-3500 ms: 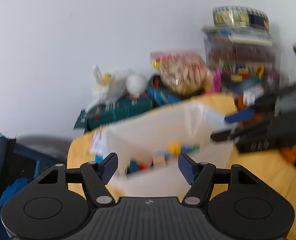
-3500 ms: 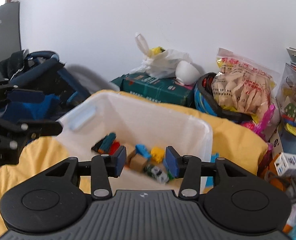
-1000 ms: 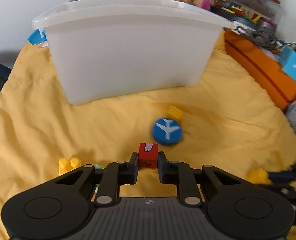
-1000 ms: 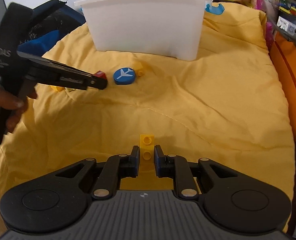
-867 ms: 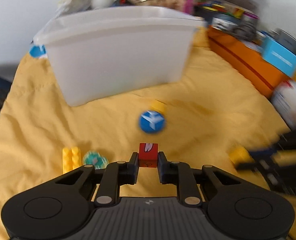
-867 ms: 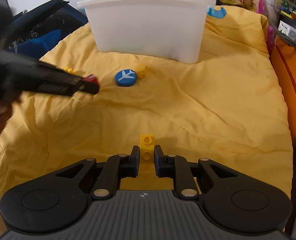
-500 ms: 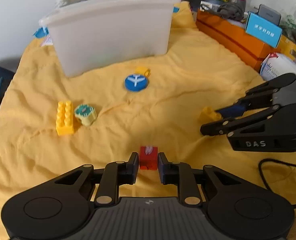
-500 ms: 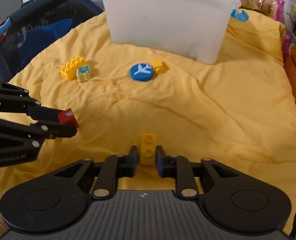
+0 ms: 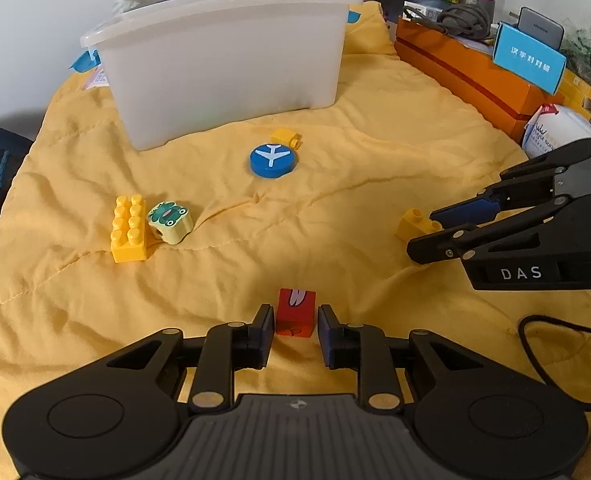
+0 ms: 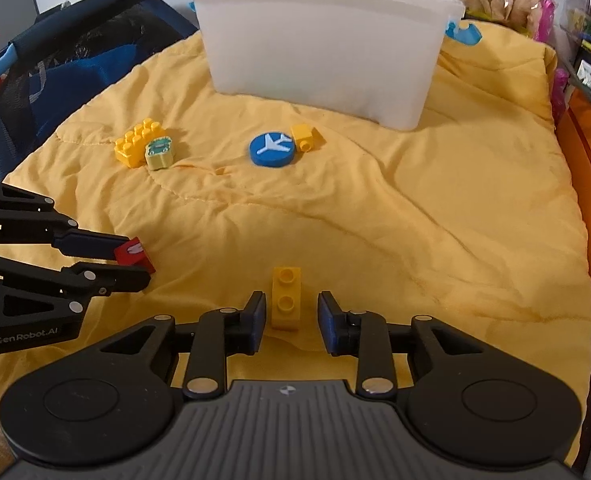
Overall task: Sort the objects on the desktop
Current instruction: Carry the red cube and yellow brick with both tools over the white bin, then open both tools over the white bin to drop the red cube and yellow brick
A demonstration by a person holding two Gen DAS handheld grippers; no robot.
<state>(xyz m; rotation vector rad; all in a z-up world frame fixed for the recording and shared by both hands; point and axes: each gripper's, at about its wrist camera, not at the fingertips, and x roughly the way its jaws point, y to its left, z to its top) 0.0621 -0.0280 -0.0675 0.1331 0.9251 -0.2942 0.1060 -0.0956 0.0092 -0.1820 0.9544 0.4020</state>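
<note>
A plain white wall (image 9: 47,8) filled the upper left of the left view. A yellow quilt (image 10: 435,216) covered the surface across both frames, softly lit and creased. A long orange box (image 9: 467,68) ran along the right edge, with cluttered packets and boxes behind it. A dark blue mesh frame (image 10: 67,60) stood at the upper left of the right view.

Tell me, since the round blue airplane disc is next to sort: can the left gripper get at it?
Probably yes. The left gripper has open cloth ahead to the round blue airplane disc; only the red block sits between its parted pads.
</note>
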